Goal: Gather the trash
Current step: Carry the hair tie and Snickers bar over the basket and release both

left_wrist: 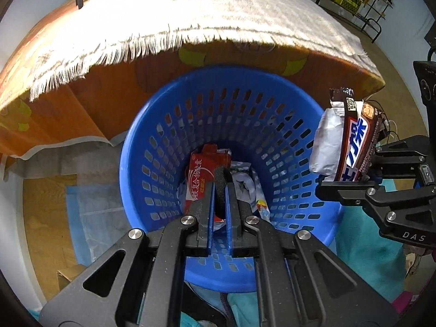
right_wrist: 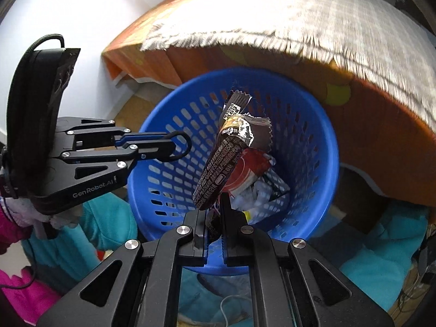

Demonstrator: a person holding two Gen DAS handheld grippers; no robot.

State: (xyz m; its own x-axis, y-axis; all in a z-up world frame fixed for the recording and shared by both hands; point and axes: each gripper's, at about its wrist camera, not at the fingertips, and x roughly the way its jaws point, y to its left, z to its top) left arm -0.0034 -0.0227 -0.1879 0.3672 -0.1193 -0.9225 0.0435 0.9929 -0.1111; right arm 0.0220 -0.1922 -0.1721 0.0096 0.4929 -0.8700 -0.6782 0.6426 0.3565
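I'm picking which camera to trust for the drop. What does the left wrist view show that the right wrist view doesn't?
Only the left wrist view shows the candy wrapper's blue-and-white logo face and silver inner foil, and the black strap pinched in the left gripper as a straight strip.

Only the right wrist view shows the wrapper's printed back seam, the strap as a loop, and the pink sleeve.

Both show the blue basket, the trash in it, the fringed cloth, and the right gripper shut on the wrapper.

Brown candy wrapper (right_wrist: 226,158) upright above blue basket (right_wrist: 321,141), probably empty.
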